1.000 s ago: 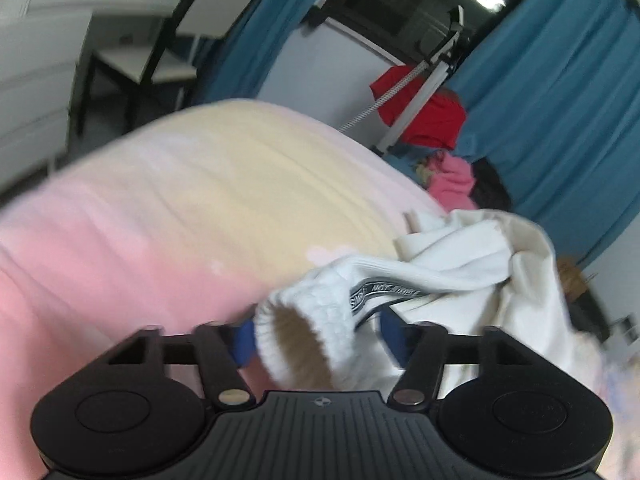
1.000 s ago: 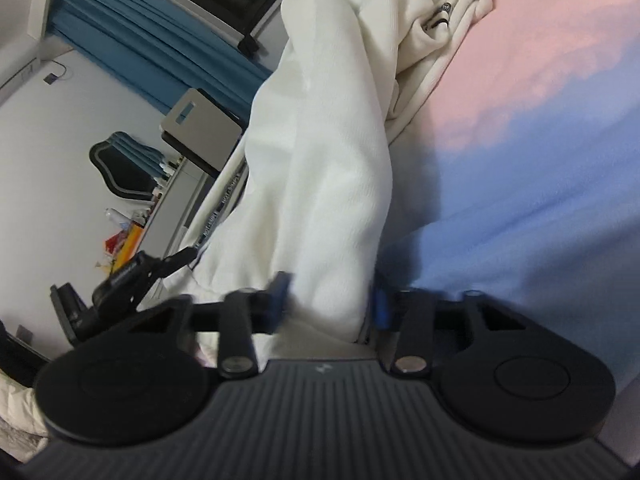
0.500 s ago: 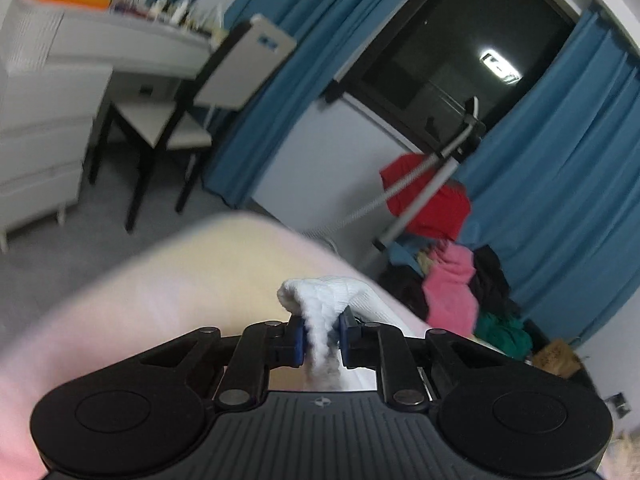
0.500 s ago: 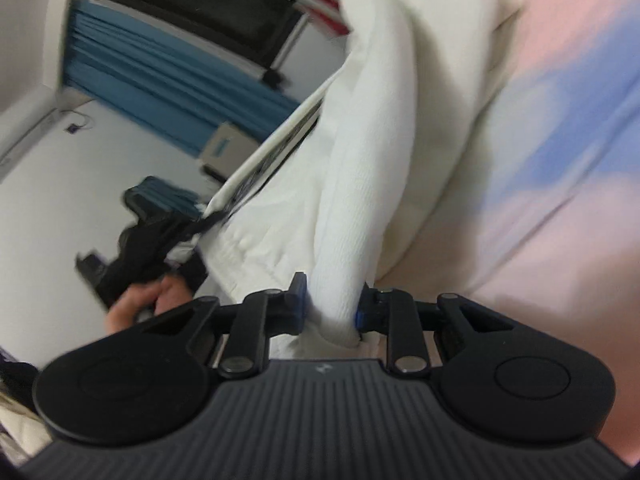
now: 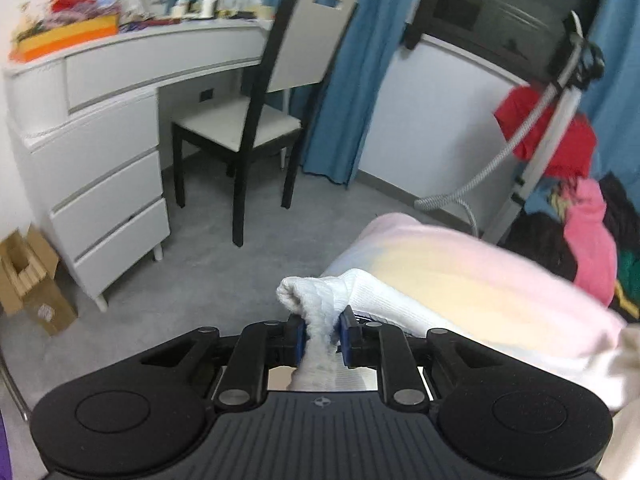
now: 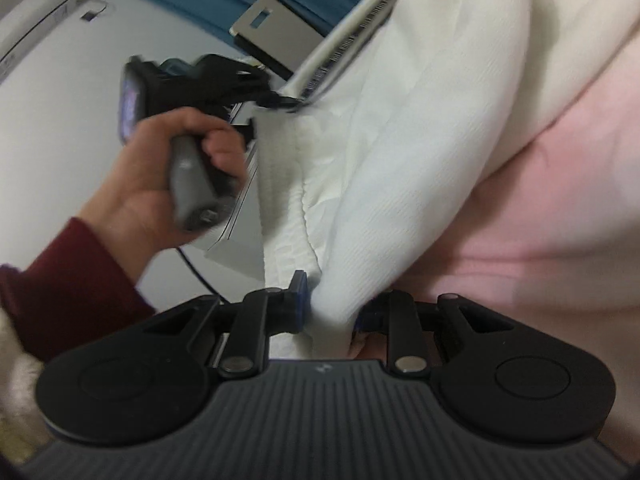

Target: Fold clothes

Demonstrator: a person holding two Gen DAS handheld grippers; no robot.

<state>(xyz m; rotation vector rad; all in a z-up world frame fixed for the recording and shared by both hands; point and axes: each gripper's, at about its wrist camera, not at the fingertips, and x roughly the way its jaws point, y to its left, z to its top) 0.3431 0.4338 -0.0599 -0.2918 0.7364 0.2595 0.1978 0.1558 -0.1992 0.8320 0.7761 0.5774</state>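
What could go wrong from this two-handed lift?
1. The left tool pinches only a thin bunched edge of the white garment; it may slip out.
2. The right tool holds a thick fold, so layers could slide.
3. Fabric still drapes on the pastel bed cover and may drag.

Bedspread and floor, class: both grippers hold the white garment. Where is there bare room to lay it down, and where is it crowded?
Bare: the pastel bedspread beyond the white garment pinched in the left gripper, and the pink stretch beside the right gripper. The grey floor between drawers, chair and bed is open too. Crowded: the clothes pile past the bed.
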